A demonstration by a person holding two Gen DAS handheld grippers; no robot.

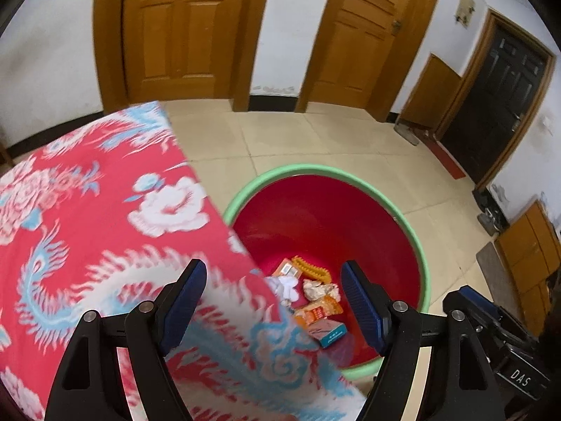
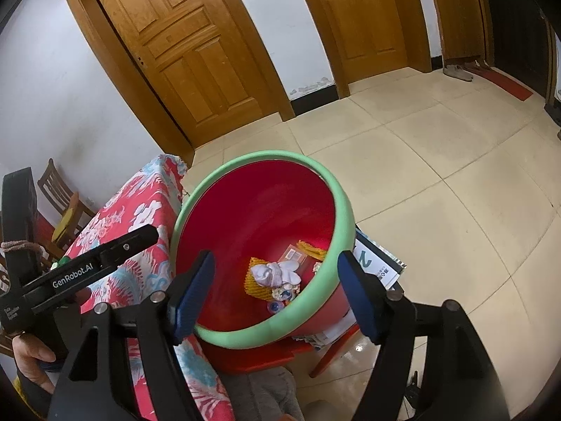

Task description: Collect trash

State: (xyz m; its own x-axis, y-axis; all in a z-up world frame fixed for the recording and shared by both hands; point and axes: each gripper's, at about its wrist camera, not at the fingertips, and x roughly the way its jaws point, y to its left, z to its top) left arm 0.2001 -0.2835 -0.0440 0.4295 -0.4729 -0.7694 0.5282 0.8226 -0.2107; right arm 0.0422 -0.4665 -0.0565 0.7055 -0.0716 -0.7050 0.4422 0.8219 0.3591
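A red bin with a green rim (image 1: 419,242) (image 2: 345,210) stands beside the table. Trash lies at its bottom: a white crumpled tissue (image 1: 285,286) (image 2: 277,272), an orange packet (image 1: 317,312), a small blue-edged box (image 1: 329,333), a yellow comb-like piece (image 1: 312,268) and a yellow mesh piece (image 2: 257,289). My left gripper (image 1: 273,301) is open and empty, above the table edge and the bin. My right gripper (image 2: 277,289) is open and empty, over the bin's near rim. The left gripper's body (image 2: 80,270) shows at the left of the right wrist view.
The table has a red cloth with a white and blue pattern (image 1: 87,228) (image 2: 140,224). The bin rests on a red stool (image 2: 326,352) with papers (image 2: 371,263). A wooden chair (image 2: 59,203) stands behind the table. Wooden doors (image 1: 175,31) and beige tiled floor (image 1: 315,140) lie beyond.
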